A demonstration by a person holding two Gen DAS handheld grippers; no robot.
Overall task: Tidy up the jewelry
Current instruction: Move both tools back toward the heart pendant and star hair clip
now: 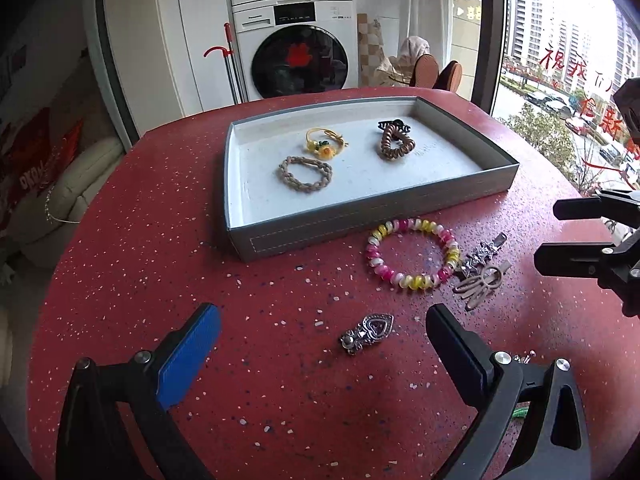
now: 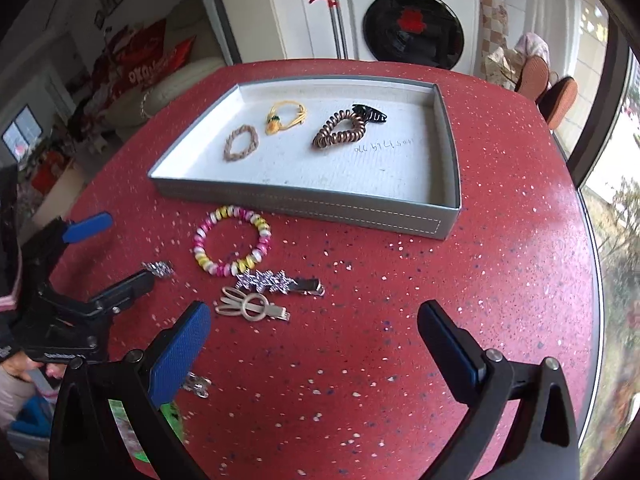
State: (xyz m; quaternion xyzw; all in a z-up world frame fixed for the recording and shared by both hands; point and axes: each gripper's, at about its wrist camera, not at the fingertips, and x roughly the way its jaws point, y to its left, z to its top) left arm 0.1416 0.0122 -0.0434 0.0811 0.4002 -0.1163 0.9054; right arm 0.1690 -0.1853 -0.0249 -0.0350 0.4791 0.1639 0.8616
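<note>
My left fingers (image 1: 322, 332) stand wide around the heart clip (image 1: 367, 332) on the tabletop (image 1: 160, 280), near the tray (image 1: 360, 208). Right of it, by the tray's front wall, lie the bracelet (image 1: 412, 254) and two clips (image 1: 482, 270). My right fingers (image 2: 314, 330) gape, holding nothing.

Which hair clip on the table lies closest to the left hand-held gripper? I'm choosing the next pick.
The silver heart-shaped clip, alone between the open fingers of the left hand-held gripper. The star clip and beige loop clip lie farther right, beside the beaded bracelet.
</note>
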